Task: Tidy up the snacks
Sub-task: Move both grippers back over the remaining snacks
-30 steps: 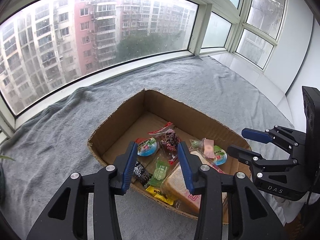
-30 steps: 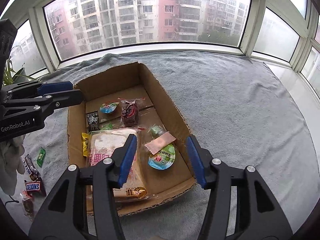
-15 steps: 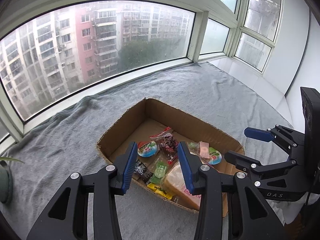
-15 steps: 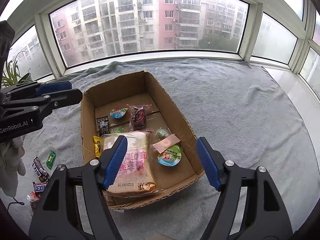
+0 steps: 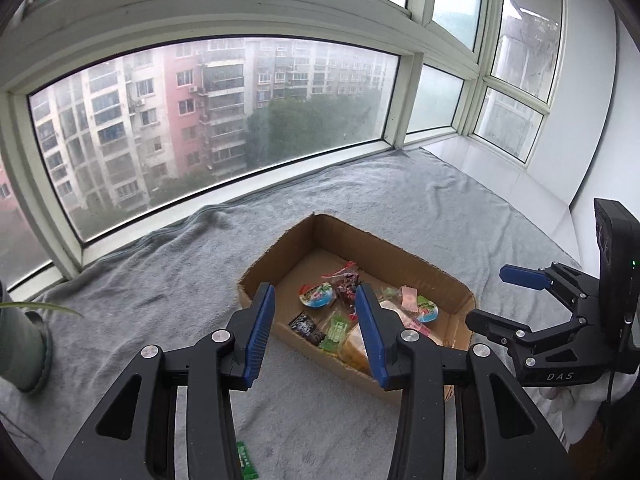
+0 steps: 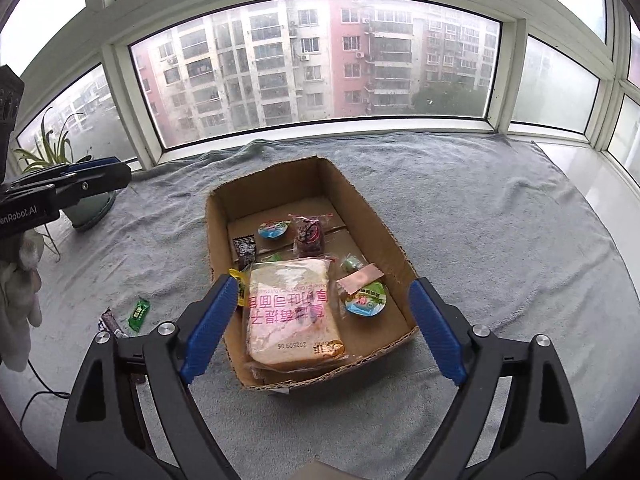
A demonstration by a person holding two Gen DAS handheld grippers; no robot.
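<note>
An open cardboard box (image 6: 384, 232) sits on a grey blanket (image 6: 500, 220). It holds a bagged bread loaf (image 6: 292, 312), two jelly cups (image 6: 366, 300) (image 6: 274, 229), a dark red packet (image 6: 308, 234) and a black sachet (image 6: 245, 247). My right gripper (image 6: 320, 320) hovers above the box's near end. Its jaws are opening, with nothing between the pads. In the left wrist view my left gripper (image 5: 316, 328) hangs over the near wall of the box (image 5: 280, 252), open and holding nothing. A green candy (image 6: 139, 314) and a chocolate bar (image 6: 108, 320) lie loose on the blanket left of the box.
A potted plant (image 6: 90, 208) stands at the blanket's far left by the window. A white glove (image 6: 18, 300) shows at the left edge. Window frames bound the back, and a white sill (image 5: 500, 176) lies to the right. A green wrapper (image 5: 246, 460) lies below my left gripper.
Both grippers have drawn back and up from the box, which now looks smaller. The right jaws have spread much wider. The left jaws kept their gap.
</note>
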